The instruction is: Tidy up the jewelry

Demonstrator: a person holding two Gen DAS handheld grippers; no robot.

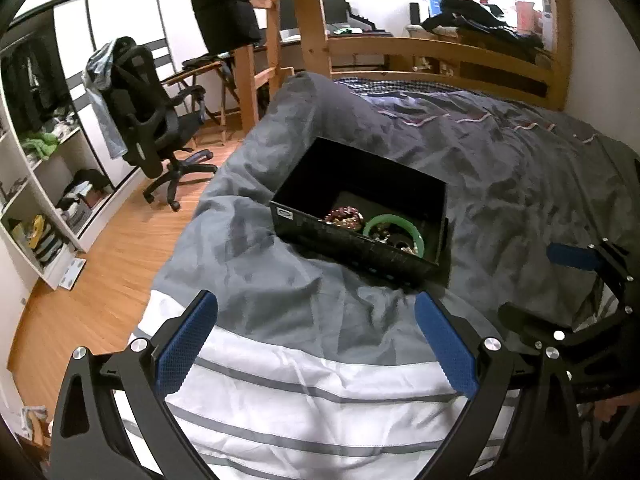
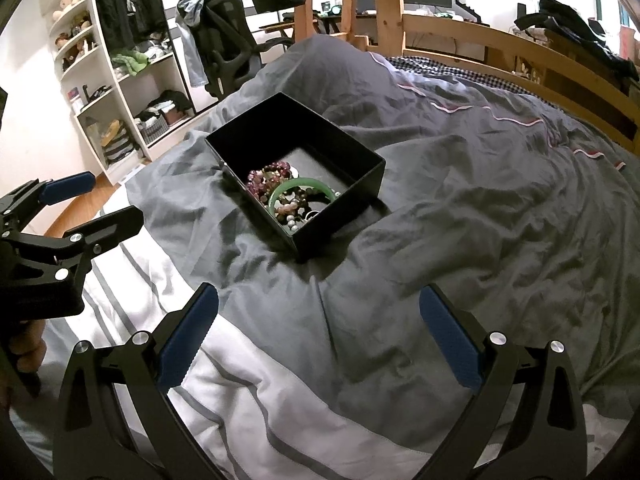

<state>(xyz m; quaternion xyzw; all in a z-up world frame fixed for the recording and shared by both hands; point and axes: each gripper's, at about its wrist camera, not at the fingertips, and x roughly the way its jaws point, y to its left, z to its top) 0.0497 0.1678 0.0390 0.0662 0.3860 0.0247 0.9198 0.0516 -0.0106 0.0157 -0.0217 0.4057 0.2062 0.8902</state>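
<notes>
Right wrist view — right gripper (image 2: 318, 342) wide apart, empty, left gripper (image 1: 316, 344) likewise

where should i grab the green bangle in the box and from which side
Grip the green bangle on its far arc, the barest part, coming straight down from above. It lies roughly flat in the black box, whose walls block a side approach, and beads crowd its near side.
</notes>
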